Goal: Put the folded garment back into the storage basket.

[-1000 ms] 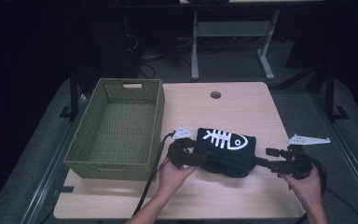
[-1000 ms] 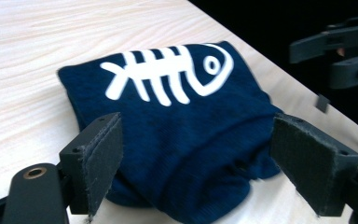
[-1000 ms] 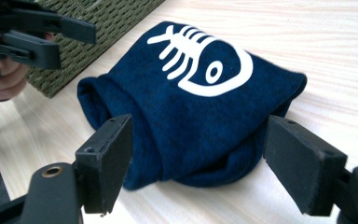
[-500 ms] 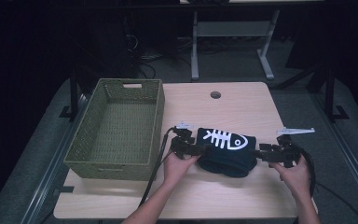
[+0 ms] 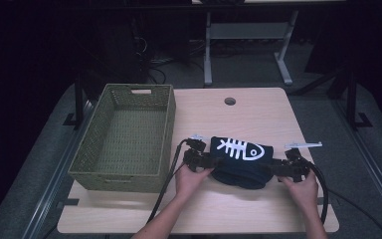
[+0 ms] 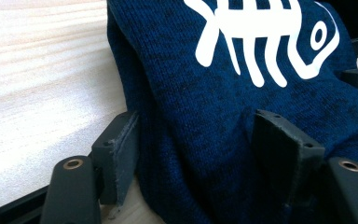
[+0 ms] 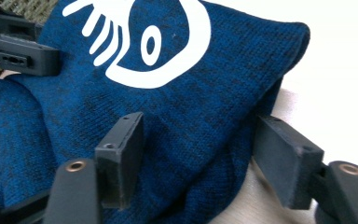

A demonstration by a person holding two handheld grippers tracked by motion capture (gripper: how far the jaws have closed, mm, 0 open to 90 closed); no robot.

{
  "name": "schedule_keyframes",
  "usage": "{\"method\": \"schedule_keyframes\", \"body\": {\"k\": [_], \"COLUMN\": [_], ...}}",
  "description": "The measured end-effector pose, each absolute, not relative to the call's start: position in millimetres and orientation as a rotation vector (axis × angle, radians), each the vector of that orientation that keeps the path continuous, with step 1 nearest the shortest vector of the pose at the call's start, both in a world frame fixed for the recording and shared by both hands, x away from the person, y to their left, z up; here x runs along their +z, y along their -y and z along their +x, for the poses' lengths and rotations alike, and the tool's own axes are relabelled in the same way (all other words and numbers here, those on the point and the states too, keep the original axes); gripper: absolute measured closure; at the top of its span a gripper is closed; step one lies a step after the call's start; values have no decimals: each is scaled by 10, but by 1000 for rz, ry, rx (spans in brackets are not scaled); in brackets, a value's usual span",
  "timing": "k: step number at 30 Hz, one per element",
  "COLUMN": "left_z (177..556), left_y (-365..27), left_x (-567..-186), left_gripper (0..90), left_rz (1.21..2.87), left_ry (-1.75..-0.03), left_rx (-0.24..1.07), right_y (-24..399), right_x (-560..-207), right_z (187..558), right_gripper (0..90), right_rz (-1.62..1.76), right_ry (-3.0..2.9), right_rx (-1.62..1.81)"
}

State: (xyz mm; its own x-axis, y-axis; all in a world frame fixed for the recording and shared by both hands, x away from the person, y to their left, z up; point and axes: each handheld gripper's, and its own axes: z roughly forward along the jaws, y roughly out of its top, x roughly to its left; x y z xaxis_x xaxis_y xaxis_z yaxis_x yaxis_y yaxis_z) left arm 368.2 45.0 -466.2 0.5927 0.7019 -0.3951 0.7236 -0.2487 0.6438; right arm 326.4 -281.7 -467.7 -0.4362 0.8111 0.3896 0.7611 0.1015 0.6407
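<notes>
A folded dark blue knit garment (image 5: 241,158) with a white fish-skeleton print lies on the wooden table (image 5: 229,214), towards its front right. My left gripper (image 5: 213,162) is at the garment's left end and is open. In the left gripper view the knit (image 6: 205,116) bulges between the two spread jaws, and the left pad (image 6: 123,149) touches its edge. My right gripper (image 5: 274,169) is open at the right end. The right gripper view has a thick fold of the knit (image 7: 182,112) between the jaws. The other gripper (image 7: 23,53) lies beyond it.
An empty woven green basket (image 5: 119,180) stands on the table's left half, close to my left hand. A round cable hole (image 5: 230,101) sits near the far edge. Black cables (image 5: 166,184) trail off the front edge. Desk legs and floor lie beyond the table.
Both grippers have moved inward onto the garment's ends. The right one came in from the right edge of the table. The garment looks slightly bunched.
</notes>
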Motion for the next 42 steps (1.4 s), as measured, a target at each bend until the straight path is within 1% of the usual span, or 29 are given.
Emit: {"method": "schedule_keyframes", "body": {"k": [4,10,13,14,15,18,21,24,30,42], "left_z": [3666,3631,3634,3636,3637,3621,3599,3589,3566,3513], "left_y": [-448,-437,-434,-437,-440,-437,-429,-432,-438,-464], "left_x": [-4672,-4691,-4698,-4700,-4698,-4682,-4660,-4651,-4573,-4309], "left_gripper": [398,497,550,583,583,632,677,693,698,698], "left_rz": [1981,1970,1962,1957,1958,1962,1962,1951,1922,1890], "left_ry": [-1125,-1117,-1119,-1120,-1118,-1108,-1090,-1088,-1066,-1010], "left_rx": [-49,-79,-112,-122,-126,-126,-129,-149,-168,-164], "right_y": [2797,2772,2739,2726,2726,2717,2722,2748,2830,2893], "right_x": [-4711,-4746,-4745,-4744,-4744,-4725,-4701,-4679,-4558,-4325], "right_z": [3243,3200,3185,3175,3175,3157,3143,3130,3080,3014], "right_gripper": [403,506,583,636,636,674,691,699,703,704], "right_rz": [1651,1651,1654,1648,1648,1637,1633,1640,1657,1632], "right_ry": [-2275,-2252,-2262,-2259,-2259,-2263,-2272,-2272,-2253,-2238], "right_rx": [1256,1274,1266,1262,1262,1280,1296,1317,1381,1446]}}
